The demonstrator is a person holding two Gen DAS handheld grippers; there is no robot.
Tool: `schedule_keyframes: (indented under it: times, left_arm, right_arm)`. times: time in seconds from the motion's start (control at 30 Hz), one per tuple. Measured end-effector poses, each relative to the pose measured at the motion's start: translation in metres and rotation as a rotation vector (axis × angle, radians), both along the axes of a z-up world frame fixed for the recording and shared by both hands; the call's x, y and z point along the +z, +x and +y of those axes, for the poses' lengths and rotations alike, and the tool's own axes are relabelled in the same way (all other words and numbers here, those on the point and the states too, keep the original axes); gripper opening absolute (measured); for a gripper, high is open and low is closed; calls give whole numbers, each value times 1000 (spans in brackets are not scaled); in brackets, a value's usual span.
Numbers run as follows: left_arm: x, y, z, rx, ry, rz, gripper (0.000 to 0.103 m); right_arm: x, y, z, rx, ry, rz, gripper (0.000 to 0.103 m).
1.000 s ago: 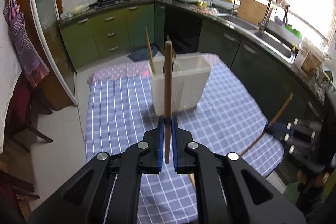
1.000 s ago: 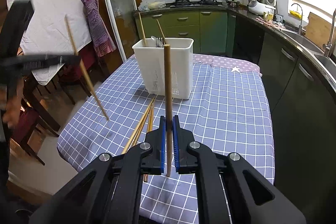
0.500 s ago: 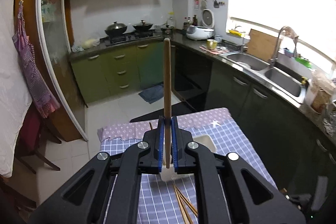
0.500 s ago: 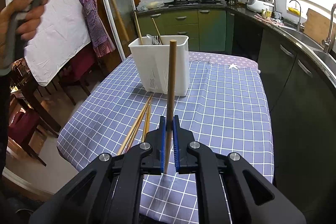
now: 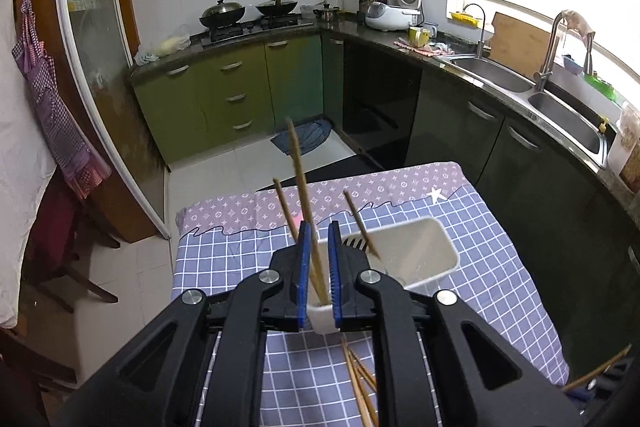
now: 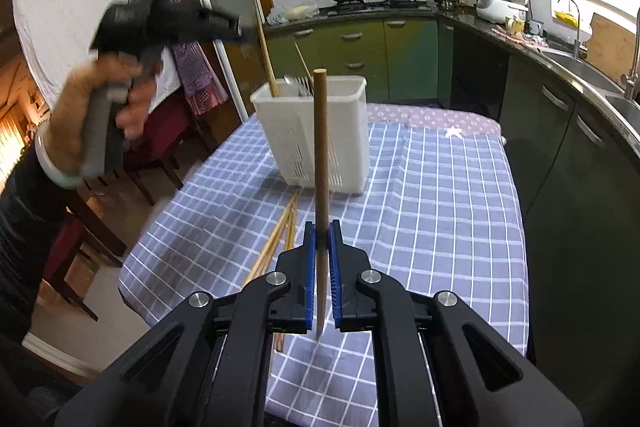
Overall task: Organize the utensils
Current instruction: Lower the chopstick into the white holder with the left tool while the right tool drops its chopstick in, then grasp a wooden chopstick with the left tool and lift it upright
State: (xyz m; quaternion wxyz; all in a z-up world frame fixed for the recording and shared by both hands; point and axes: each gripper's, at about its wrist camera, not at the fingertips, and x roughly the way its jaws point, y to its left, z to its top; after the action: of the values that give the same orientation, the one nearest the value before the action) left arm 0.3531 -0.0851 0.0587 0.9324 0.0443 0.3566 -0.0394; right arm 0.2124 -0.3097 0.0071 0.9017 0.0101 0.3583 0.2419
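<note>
Left hand-held gripper: you've just eased its jaws apart over the holder; chopstick freed, dropping in.
Right hand-held gripper: clamped on next chopstick.

Left claw above white utensil holder, jaws just eased apart, chopstick loose between them, tilted, lower end inside holder. Two more chopsticks and fork in holder. Spare chopsticks on checked tabletop just before holder.
</note>
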Motion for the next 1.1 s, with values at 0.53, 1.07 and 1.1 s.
schedule_keyframes:
  times: [0.53,1.07,1.1]
  left_arm:
    - [-9,-93,41,-51,-27,18,24]
    - [-42,-112,42,-81,-37,138,24]
    - [-45,-111,40,-84,-34,145,24]
  right_arm:
    - [130,117,33,-190,120,-275,7]
    - [41,162,69,-159,-30,-70,8]
    - [46,153,63,-157,-19,-85,8]
